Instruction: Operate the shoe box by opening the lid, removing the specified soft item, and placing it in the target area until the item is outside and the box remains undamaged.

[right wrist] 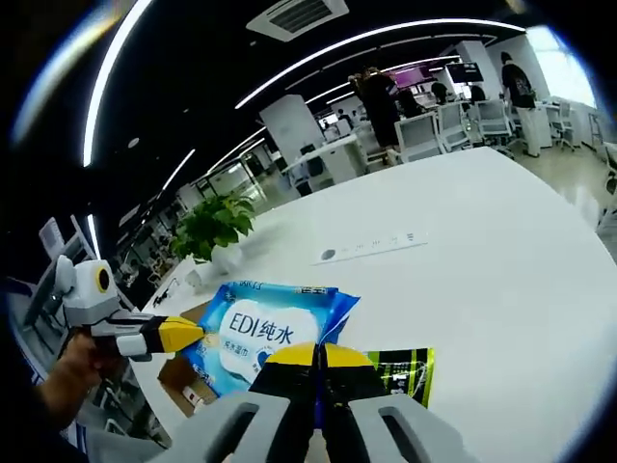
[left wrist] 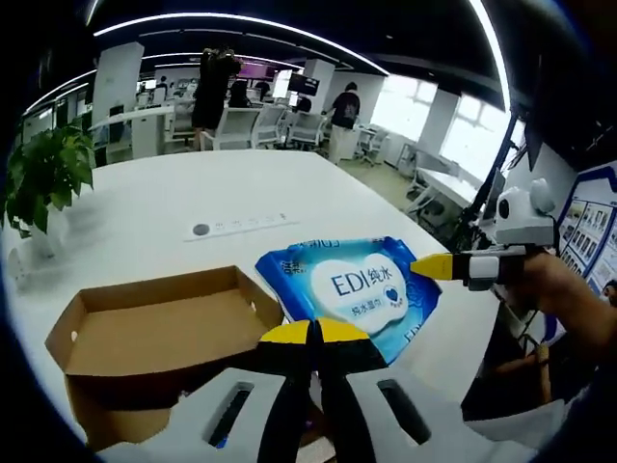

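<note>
Left gripper (left wrist: 314, 333), seen from its own camera: yellow-tipped jaws pressed together with nothing between them, poised just above the near edge of the wipes pack (left wrist: 352, 286) and the right near corner of the shoe box (left wrist: 159, 338). Same gripper seen at the left of the right gripper view (right wrist: 198, 333), held in a hand (right wrist: 72, 371), its yellow tip touching or nearly touching the left edge of the pack; contact cannot be told.

Right gripper (right wrist: 319, 355): jaws likewise closed and empty, tips over the near edge of the blue pack (right wrist: 260, 333). Seen from the left gripper view (left wrist: 424, 265), coming in from the right in a hand (left wrist: 554, 285), yellow tip at the pack's right edge.

Blue and white soft wipes pack, printed "EDI", lying flat on the white table (left wrist: 174, 198), outside the box and just to its right. Cardboard box open, brown interior bare, walls upright and whole.

Black and green packet (right wrist: 405, 371) flat on the table, just right of the right gripper's jaws. Potted plant (left wrist: 43, 178) at the far left of the table. Grey strip (left wrist: 241, 225) with a round dark spot lying beyond the pack. Office desks, chairs and standing people (left wrist: 214, 87) far behind.
</note>
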